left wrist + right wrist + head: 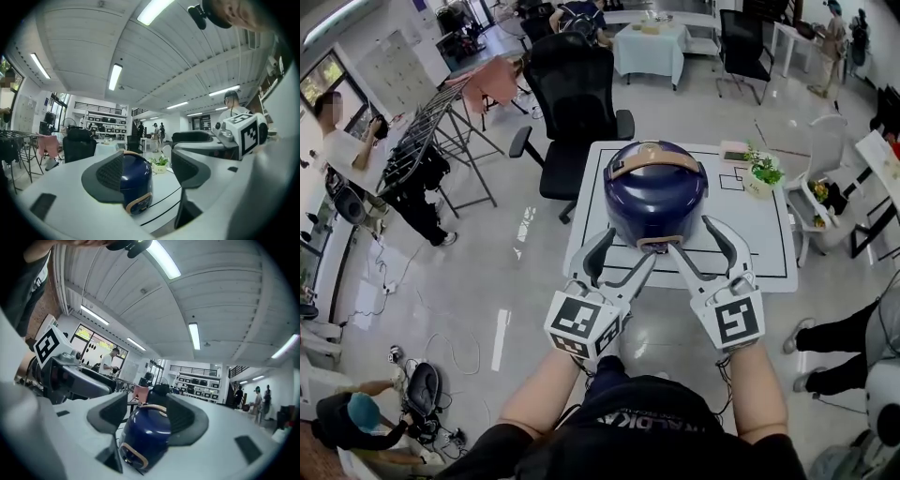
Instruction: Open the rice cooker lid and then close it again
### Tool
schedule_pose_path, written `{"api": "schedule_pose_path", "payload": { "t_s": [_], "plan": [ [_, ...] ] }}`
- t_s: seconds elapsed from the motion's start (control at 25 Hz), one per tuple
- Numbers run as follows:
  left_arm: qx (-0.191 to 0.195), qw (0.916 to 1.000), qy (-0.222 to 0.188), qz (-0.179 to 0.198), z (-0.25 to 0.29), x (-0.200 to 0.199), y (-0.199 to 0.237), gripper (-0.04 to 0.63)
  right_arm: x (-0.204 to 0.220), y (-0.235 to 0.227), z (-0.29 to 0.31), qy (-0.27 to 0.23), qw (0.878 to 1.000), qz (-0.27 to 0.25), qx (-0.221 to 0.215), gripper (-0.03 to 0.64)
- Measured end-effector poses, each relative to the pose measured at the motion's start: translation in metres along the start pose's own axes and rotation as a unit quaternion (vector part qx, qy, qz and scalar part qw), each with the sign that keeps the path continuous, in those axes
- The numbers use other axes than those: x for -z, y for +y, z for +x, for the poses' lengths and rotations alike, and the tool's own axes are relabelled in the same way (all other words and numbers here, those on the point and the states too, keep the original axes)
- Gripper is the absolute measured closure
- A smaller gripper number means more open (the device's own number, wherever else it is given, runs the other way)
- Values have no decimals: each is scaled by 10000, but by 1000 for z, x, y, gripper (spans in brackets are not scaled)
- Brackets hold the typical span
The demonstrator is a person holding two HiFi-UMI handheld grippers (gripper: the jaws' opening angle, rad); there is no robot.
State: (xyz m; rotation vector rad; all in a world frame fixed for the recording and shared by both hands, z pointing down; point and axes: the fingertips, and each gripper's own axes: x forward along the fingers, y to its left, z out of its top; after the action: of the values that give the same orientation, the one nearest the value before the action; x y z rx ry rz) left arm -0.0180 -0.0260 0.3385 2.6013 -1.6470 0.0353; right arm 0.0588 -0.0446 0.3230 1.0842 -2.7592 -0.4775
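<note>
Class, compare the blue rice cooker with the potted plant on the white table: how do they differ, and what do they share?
Size: the rice cooker is far bulkier than the potted plant. Look: the cooker is a glossy dark blue dome with a tan handle; the plant is green leaves in a pale pot. Place: the cooker sits mid-table, the plant near the right edge. Both stand upright on the white table.

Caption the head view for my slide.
Left gripper and right gripper, jaws open, before the closed blue rice cooker on a white table.
</note>
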Motion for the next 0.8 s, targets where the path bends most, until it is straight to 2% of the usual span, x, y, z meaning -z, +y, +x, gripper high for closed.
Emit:
{"api": "schedule_pose_path", "payload": {
  "t_s": [0.32,0.8],
  "plan": [
    [302,9995,25,-12,23,-4,56,291,12,-8,56,349,9988,-129,320,373],
    [706,9969,77,-346,65,8,131,291,34,-16,132,834,9938,-161,718,373]
  ]
}}
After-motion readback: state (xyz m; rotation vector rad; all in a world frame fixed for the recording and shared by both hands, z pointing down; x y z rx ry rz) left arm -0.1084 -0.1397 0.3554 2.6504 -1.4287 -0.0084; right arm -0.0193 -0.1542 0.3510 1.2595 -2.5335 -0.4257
